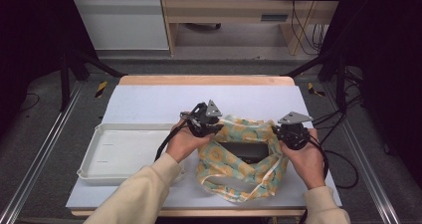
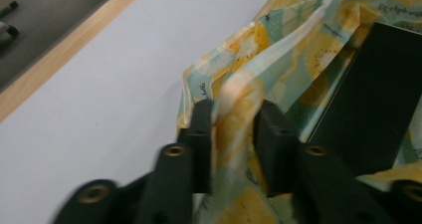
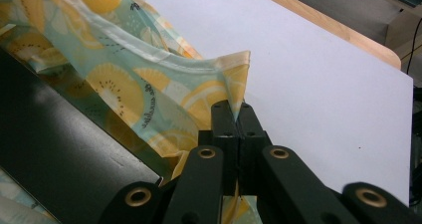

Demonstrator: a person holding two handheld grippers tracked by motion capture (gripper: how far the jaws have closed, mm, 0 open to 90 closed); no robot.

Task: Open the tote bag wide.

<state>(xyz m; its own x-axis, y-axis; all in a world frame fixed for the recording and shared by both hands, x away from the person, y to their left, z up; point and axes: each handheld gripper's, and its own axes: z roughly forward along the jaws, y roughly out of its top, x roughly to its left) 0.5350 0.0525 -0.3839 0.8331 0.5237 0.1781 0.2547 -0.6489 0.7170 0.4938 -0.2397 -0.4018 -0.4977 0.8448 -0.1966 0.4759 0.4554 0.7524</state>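
Note:
A cloth bag [image 1: 239, 170] printed with yellow fruit slices on pale green lies on the white table top, its mouth spread wide. Inside it rests a flat black box [image 1: 246, 149]. My left gripper [image 1: 211, 127] is at the bag's left rim. In the left gripper view its jaws [image 2: 234, 114] stand a little apart, with a loose fold of the bag [image 2: 298, 40] between them and the box [image 2: 378, 94] to the right. My right gripper [image 1: 286, 134] is at the right rim. Its jaws [image 3: 238, 112] are pressed together on the bag's hem [image 3: 129, 84], beside the box [image 3: 50, 149].
A shallow white tray [image 1: 89, 154] sits left of the bag, under the person's left forearm. The white table top [image 1: 164, 102] stretches bare behind the bag to a wooden back edge [image 1: 206, 79]. Cables trail off the right side.

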